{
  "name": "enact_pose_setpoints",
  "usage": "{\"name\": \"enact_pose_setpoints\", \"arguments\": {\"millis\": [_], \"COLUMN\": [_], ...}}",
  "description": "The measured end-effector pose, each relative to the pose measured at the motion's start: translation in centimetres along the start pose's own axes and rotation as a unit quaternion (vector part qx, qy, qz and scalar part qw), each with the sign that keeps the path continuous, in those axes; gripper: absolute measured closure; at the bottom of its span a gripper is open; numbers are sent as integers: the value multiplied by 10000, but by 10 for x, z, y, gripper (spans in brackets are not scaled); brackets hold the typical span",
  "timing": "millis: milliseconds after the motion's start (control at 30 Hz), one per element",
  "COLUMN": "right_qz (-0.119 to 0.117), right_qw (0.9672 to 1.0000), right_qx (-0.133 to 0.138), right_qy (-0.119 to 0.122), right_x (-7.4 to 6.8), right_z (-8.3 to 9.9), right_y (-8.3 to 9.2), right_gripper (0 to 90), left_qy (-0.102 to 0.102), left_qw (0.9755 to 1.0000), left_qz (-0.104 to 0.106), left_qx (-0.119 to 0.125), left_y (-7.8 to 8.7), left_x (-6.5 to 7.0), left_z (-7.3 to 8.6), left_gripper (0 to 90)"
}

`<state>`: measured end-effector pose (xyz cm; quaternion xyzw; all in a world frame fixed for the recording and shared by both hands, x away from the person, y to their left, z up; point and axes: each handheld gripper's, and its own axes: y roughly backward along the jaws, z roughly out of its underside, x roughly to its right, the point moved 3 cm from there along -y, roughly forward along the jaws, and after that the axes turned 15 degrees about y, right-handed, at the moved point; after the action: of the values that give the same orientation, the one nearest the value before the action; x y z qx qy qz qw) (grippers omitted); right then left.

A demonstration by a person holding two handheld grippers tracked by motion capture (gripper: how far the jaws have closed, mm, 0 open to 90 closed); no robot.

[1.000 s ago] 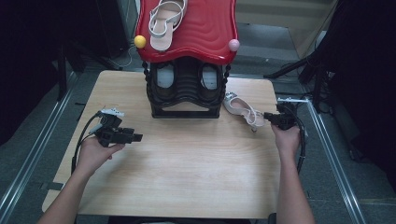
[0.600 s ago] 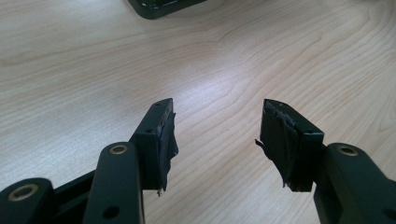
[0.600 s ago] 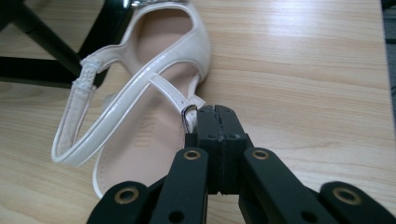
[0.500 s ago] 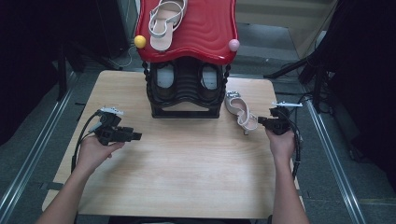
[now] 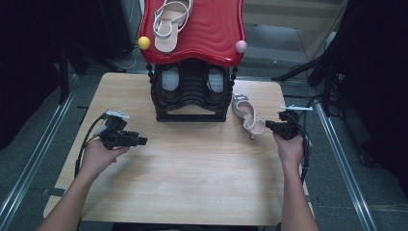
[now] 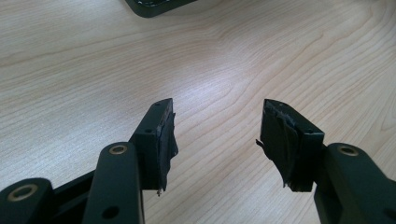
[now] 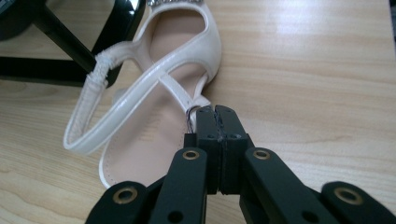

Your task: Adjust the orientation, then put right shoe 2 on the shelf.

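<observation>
Left claw is just hanging out over the bare desk with its jaws wide apart, holding nothing. Right claw is pinched tight on a thin strap of the white sandal, which lies on the desk beside the black shoe rack. With a grip that skinny, I'd bet the strap slips out or the shoe swings into the rack on the lift.

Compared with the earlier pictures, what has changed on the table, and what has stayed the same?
The right gripper, shut on a strap of the white sandal, has drawn it a little nearer the person along the table's right side. The grip was already closed earlier. The left gripper stayed open and in place over the table. The shoe rack and the sandal on top have not moved.
</observation>
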<state>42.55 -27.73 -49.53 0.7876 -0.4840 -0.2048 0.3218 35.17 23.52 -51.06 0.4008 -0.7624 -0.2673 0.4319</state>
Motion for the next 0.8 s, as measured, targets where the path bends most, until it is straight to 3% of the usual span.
{"name": "enact_pose_setpoints", "arguments": {"millis": [233,300,467,633,800], "right_qz": [-133,-267,-161,-397,-385], "right_qw": [9996,9993,9988,9982,9983], "right_qx": [235,248,280,390,309], "right_qy": [76,102,363,226,299], "right_x": [-2,-3,-9,-15,-20], "right_z": [-12,-14,-18,-24,-28], "right_y": [9,8,4,2,-3], "right_gripper": [847,815,749,745,744], "left_qy": [57,51,62,91,116], "left_qw": [10000,10000,10000,10000,9999], "left_qz": [-4,21,8,9,27], "left_qx": [36,32,13,-5,38], "left_y": [1,1,1,1,2], "left_x": [-1,0,-1,-3,-3], "left_z": [0,0,0,0,1], "left_gripper": [452,451,451,451,449]}}
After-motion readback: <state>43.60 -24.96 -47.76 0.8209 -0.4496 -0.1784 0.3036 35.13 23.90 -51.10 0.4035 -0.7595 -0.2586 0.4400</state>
